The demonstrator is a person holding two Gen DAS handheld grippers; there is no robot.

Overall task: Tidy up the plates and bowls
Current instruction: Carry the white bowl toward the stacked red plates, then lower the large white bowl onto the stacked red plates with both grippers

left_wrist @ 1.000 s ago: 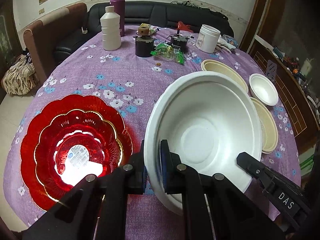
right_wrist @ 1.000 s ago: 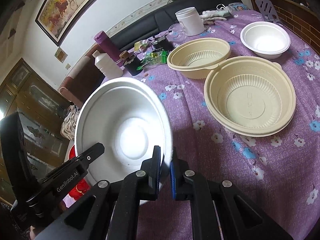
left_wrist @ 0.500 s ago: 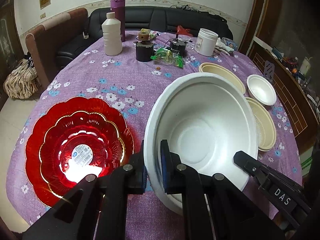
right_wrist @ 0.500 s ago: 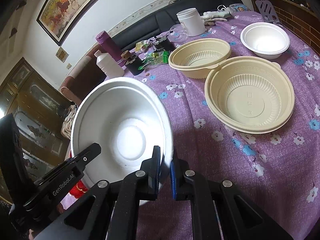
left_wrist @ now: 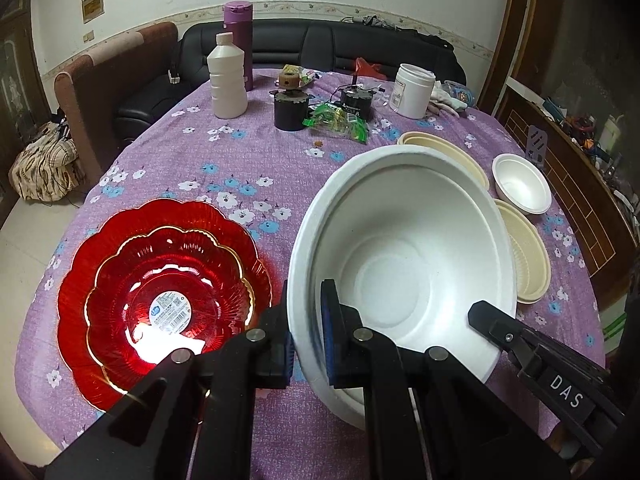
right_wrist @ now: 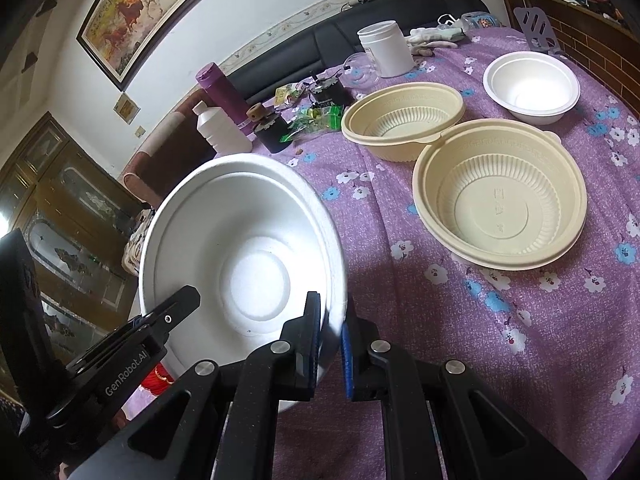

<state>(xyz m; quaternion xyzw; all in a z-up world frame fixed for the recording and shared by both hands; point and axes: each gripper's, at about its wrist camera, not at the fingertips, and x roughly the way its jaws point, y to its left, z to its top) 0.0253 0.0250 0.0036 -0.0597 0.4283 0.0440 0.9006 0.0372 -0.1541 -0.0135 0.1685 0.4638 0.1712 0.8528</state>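
Note:
A large white foam bowl [left_wrist: 404, 264] hangs tilted above the purple flowered tablecloth [left_wrist: 224, 168], held by both grippers. My left gripper [left_wrist: 307, 320] is shut on its left rim, and my right gripper [right_wrist: 330, 330] is shut on its right rim [right_wrist: 334, 264]. Each gripper also shows in the other's view, the right gripper [left_wrist: 486, 316] at lower right and the left gripper [right_wrist: 176, 308] at lower left. Two stacked red scalloped plates [left_wrist: 168, 300] lie to the left of the bowl. To its right are two cream ribbed bowls [right_wrist: 500, 196] [right_wrist: 404, 120] and a small white bowl [right_wrist: 532, 84].
At the table's far side stand a white bottle [left_wrist: 227, 80], a purple flask [left_wrist: 238, 40], a black pot [left_wrist: 290, 110], green wrappers [left_wrist: 338, 122] and a white jar [left_wrist: 414, 90]. A black sofa [left_wrist: 340, 48] runs behind. The table's rounded edge drops off near the red plates.
The table sits slightly lower in the left wrist view, as the left gripper has shifted a little. Both grippers keep their hold on the white bowl.

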